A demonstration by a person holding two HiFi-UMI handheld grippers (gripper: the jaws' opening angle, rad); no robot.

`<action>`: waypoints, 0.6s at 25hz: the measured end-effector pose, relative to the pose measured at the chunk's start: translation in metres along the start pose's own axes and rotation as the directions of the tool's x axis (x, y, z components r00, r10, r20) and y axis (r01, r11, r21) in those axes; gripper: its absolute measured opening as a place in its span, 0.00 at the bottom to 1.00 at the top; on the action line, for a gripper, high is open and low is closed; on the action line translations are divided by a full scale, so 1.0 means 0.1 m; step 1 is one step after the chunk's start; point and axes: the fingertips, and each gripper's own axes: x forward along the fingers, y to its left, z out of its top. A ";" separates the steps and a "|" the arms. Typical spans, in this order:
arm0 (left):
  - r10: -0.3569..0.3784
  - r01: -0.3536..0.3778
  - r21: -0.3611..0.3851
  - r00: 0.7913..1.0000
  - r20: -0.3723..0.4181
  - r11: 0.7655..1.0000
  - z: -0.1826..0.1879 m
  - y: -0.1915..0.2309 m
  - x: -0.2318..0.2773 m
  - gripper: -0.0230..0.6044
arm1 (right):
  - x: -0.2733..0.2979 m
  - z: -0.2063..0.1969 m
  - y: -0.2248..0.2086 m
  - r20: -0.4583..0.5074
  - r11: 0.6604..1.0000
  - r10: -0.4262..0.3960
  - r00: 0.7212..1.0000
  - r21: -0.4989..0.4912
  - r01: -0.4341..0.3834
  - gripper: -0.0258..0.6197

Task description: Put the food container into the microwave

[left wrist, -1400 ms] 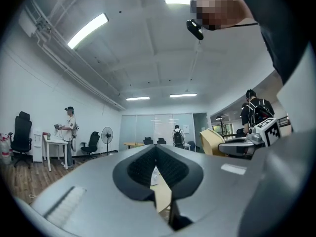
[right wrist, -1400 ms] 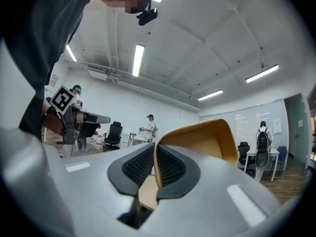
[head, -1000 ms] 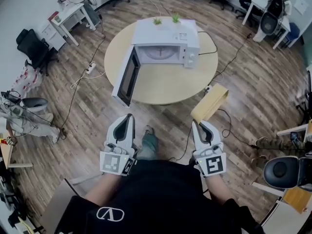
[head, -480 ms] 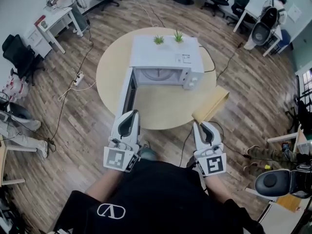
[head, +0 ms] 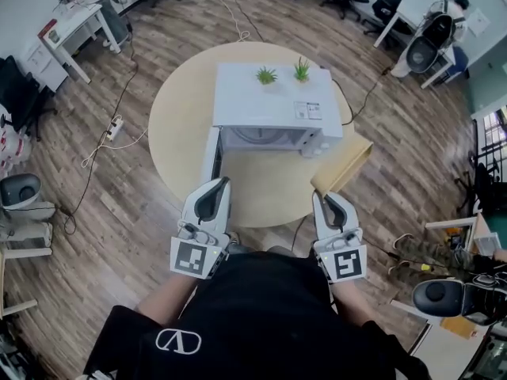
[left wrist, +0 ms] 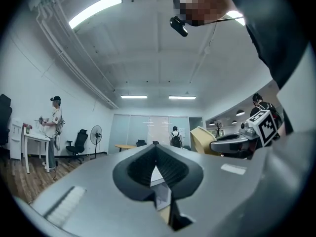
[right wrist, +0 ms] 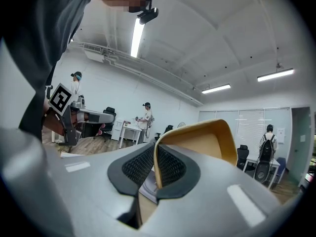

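A white microwave (head: pixel 273 101) stands on the round wooden table (head: pixel 178 109), its door (head: pixel 212 155) swung open toward me on the left. The cavity shows only as a sliver under the top. No food container is visible in any view. My left gripper (head: pixel 215 187) and right gripper (head: pixel 326 200) are held close to my body, short of the table's near edge, both shut with nothing between the jaws. In the left gripper view the left gripper (left wrist: pixel 155 149) has its pads pressed together. In the right gripper view the right gripper (right wrist: pixel 154 152) looks the same.
Two small green plants (head: pixel 267 75) sit on top of the microwave. A tan wooden chair (head: pixel 344 165) stands at the table's right, close to my right gripper. Cables run over the wood floor (head: pixel 111 133). Desks and office chairs ring the room, with people standing far off.
I have come closer to the table, so the microwave now lies nearer and more directly below. Both grippers stayed shut and close to my body.
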 end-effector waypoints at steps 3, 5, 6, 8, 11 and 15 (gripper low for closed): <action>0.011 -0.011 -0.012 1.000 -0.014 1.000 -0.08 0.04 0.15 0.04 | 0.14 0.01 -0.13 0.012 1.000 0.008 1.000 -0.016 -0.008 0.08; 0.029 -0.029 -0.011 0.999 -0.020 1.000 -0.10 0.04 0.26 0.04 | 0.21 -0.01 -0.22 0.010 0.999 0.024 1.000 -0.031 -0.024 0.08; 0.042 -0.042 -0.009 0.999 -0.021 0.999 -0.09 0.05 0.32 0.04 | 0.24 -0.02 -0.26 0.005 0.999 0.034 0.999 -0.038 -0.034 0.08; 0.068 -0.068 -0.008 0.997 -0.021 0.998 -0.07 0.03 0.43 0.04 | 0.29 -0.02 -0.37 0.011 0.998 0.054 0.998 -0.036 -0.053 0.08; 0.084 -0.084 0.013 0.996 -0.017 0.996 -0.02 -0.03 0.54 0.04 | 0.34 -0.02 -0.47 0.014 0.994 0.091 0.996 -0.055 -0.090 0.08; 0.110 -0.108 0.052 0.994 -0.030 0.993 0.00 -0.03 0.64 0.04 | 0.43 -0.06 -0.55 0.032 0.991 0.120 0.992 -0.061 -0.118 0.08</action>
